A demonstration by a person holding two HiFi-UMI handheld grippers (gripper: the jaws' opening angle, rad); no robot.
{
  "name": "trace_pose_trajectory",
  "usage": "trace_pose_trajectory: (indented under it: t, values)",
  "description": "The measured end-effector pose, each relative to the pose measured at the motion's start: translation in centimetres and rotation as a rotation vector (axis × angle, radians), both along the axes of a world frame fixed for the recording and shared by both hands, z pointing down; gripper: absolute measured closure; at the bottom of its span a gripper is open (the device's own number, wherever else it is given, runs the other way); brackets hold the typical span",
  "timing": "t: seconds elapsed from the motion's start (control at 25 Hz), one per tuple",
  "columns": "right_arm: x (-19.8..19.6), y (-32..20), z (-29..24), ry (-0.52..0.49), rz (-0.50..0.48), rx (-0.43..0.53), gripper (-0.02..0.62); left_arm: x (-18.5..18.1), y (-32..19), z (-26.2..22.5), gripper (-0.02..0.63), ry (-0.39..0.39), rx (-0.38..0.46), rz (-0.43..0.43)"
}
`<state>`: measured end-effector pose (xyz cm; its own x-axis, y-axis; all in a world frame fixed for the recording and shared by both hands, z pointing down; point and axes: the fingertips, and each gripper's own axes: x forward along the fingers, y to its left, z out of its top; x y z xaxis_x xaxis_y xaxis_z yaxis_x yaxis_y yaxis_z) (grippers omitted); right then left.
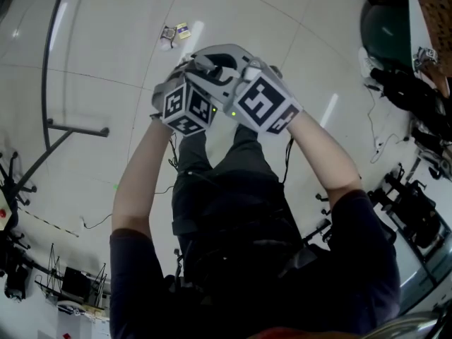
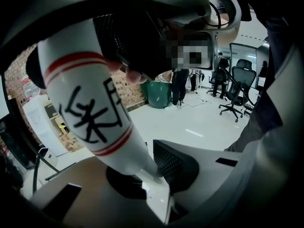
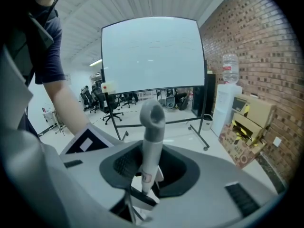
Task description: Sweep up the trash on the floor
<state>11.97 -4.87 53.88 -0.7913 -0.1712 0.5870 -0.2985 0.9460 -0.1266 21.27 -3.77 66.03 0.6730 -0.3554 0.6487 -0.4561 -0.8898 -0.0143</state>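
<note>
Small scraps of trash (image 1: 175,32) lie on the pale floor just beyond my two grippers, which I hold side by side in front of my body. The left gripper (image 2: 142,177) is shut on a white handle (image 2: 95,118) with red bands and a black printed character; the handle rises steeply out of its jaws. In the right gripper (image 3: 145,177) stands a slim grey handle (image 3: 152,137) with a hooked loop at its top, and the jaws are shut on it. In the head view only the marker cubes (image 1: 189,108) and grey bodies show; the lower ends of both handles are hidden.
A black stand frame (image 1: 53,129) crosses the floor at left. A green bin (image 1: 385,27) and cables sit at upper right. A white screen on a wheeled stand (image 3: 152,53), cardboard boxes (image 3: 247,127) and a brick wall are ahead of the right gripper. Office chairs (image 2: 237,87) and standing people are further off.
</note>
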Motion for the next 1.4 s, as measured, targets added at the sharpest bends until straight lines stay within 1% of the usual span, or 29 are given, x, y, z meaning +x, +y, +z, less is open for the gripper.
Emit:
trace_pose_trajectory:
  t: [0.2,0.32,0.68,1.0,1.16,1.4]
  values:
    - [-0.4,-1.8,-0.6,-0.030,0.044,0.026,0.474,-0.6,-1.8,-0.5,0.575,-0.009,0.025,0.027]
    - [-0.8,-2.9,-1.0,-0.044,0.074,0.038,0.474,-1.1,-3.1,-1.0,0.575,-0.015,0.035,0.017]
    - [-0.4,-5.3,-1.9,-0.057,0.095,0.067,0.474,-1.0,-5.3,-1.5,0.575,-0.031,0.046,0.060]
    - [0.2,-7.3,-3.1,-0.072,0.105,0.102,0.474,-0.8,-7.5,-2.3,0.575,-0.065,0.076,0.084]
    - [0.4,-8.4,-3.6,-0.083,0.126,0.113,0.474,-0.9,-8.7,-2.6,0.575,-0.084,0.081,0.089]
    - [1.1,-9.4,-4.2,-0.096,0.166,0.145,0.476,-0.6,-10.0,-3.0,0.577,-0.116,0.120,0.130]
